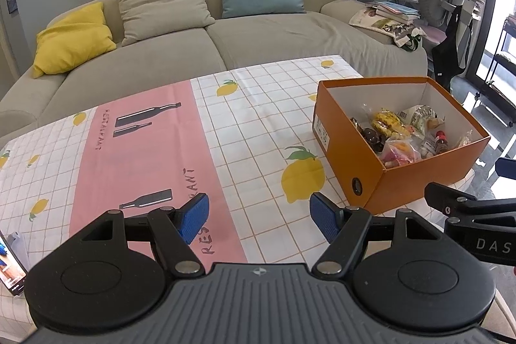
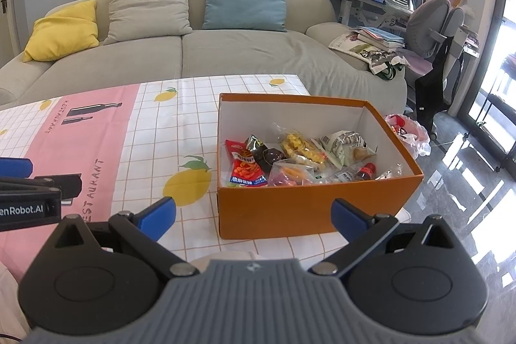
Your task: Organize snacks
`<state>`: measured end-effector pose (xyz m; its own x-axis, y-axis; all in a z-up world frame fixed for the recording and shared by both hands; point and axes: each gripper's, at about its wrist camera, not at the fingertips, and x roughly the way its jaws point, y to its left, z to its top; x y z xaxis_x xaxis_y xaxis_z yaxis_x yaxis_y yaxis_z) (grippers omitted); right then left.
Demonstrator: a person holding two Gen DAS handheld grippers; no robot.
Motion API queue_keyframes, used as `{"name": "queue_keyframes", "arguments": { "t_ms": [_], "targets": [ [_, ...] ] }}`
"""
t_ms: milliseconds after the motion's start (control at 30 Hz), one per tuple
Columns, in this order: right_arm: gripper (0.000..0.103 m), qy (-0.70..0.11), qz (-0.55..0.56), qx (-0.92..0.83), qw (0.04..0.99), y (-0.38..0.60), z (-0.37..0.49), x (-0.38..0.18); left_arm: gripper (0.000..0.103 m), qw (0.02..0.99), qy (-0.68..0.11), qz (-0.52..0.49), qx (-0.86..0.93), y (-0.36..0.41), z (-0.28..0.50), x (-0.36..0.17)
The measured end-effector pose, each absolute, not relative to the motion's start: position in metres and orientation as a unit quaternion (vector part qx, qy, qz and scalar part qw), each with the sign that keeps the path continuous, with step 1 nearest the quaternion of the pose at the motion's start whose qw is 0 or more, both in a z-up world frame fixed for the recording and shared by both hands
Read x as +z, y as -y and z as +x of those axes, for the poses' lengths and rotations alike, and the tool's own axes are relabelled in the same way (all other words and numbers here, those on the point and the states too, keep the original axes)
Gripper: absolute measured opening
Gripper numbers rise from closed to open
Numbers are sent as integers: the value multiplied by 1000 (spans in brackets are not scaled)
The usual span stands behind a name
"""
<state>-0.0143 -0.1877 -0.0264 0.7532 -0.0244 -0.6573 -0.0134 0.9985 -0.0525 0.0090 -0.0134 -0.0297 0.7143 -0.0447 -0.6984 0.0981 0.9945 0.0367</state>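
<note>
A phone (image 1: 11, 266), perhaps, is cut off at left edge.

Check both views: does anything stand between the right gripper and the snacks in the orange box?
Only the orange box's near wall faces the open, empty right gripper. Above the snacks nothing visible blocks a reach from the top.

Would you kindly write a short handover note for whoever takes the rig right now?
Left gripper: open, empty, held above the tablecloth left of the orange box.
Right gripper: open, empty, held in front of the box's near wall.
Snacks: all visible ones lie loose in the box, including a red packet, a yellow packet and a small brown bottle.
Done: no snacks visible on the cloth.
Left: possibly tidying inside the box; check outside these views.
</note>
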Motion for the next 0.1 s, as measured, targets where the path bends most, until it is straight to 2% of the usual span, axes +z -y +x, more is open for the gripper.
{"name": "queue_keyframes", "arguments": {
  "t_ms": [100],
  "targets": [
    [100, -352, -29, -2, 936, 188, -14, -27, 84, 926, -374, 29, -38, 12, 9, -29]
  ]
}}
